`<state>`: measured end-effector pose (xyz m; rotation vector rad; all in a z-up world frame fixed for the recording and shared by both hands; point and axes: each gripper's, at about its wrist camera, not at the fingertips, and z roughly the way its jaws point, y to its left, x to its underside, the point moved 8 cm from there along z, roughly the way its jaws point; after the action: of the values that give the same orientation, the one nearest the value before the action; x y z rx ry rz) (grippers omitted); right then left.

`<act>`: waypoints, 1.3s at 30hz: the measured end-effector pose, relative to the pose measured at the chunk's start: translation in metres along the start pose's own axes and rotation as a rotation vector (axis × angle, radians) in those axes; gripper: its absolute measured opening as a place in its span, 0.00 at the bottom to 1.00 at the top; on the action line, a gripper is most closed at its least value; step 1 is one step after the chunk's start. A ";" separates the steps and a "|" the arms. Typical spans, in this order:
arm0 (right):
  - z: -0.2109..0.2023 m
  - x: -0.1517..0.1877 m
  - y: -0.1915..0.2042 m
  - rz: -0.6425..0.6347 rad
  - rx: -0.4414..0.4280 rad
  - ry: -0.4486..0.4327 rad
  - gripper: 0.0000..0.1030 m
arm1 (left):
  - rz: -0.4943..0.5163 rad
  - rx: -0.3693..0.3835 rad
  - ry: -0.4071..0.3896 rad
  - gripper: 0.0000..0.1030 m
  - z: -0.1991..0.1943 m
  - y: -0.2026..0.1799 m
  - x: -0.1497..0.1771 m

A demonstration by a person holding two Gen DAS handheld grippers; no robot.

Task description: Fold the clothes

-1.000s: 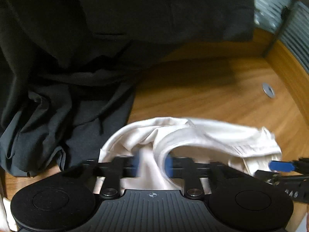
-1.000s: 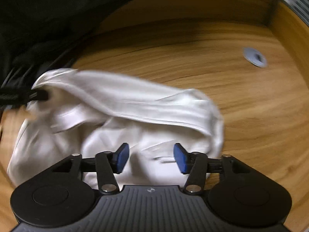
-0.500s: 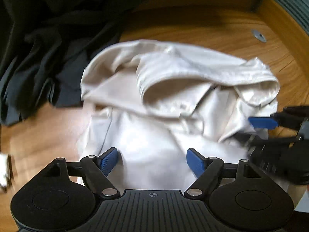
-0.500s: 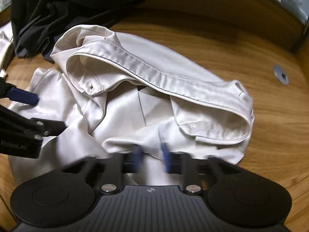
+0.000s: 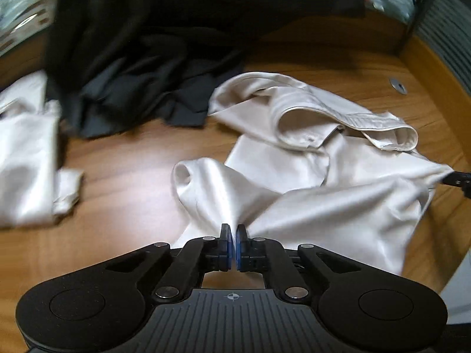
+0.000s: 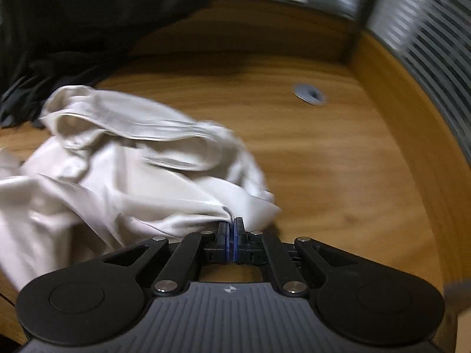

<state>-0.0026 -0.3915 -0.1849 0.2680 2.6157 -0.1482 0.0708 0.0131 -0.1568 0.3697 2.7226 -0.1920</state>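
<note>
Closest to me, my left tongs were pinched tight on a bunched fold of the cream satin shirt, the cloth fanning out from between the blue pads and away to the right. My right tongs were likewise clamped hard on another fold of the same shirt, which spread out from them to the left, so I had the one garment gripped at two spots. In the left wrist view I could see the tip of the right tongs at the far right edge, where the shirt's stretched corner ended. Beyond the tongs the shirt lay crumpled on the wooden tabletop, its collar standing up in a loop on the far side. Off to the left lay a second pale garment, apart from the first. Farther back sat one heap of dark clothes, just beside the cream shirt's far edge. I counted one small round metal disc set in the tabletop, well apart from the cloth.
</note>
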 end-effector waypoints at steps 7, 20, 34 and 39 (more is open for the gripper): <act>0.013 0.046 -0.030 0.043 0.024 0.149 0.05 | -0.070 -0.059 0.115 0.11 -0.012 0.039 0.073; -0.017 0.006 0.035 -0.135 -0.165 0.047 0.42 | 0.131 0.046 -0.029 0.71 -0.036 -0.030 0.036; 0.057 -0.013 0.102 -0.230 -0.294 0.132 0.12 | 0.469 0.146 -0.051 0.57 0.041 -0.142 0.010; 0.053 -0.017 0.103 -0.267 -0.292 0.122 0.00 | 0.446 0.192 -0.020 0.07 0.039 -0.138 0.021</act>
<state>0.0590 -0.3018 -0.2281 -0.1801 2.7384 0.1644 0.0269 -0.1211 -0.1900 1.0054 2.5284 -0.3289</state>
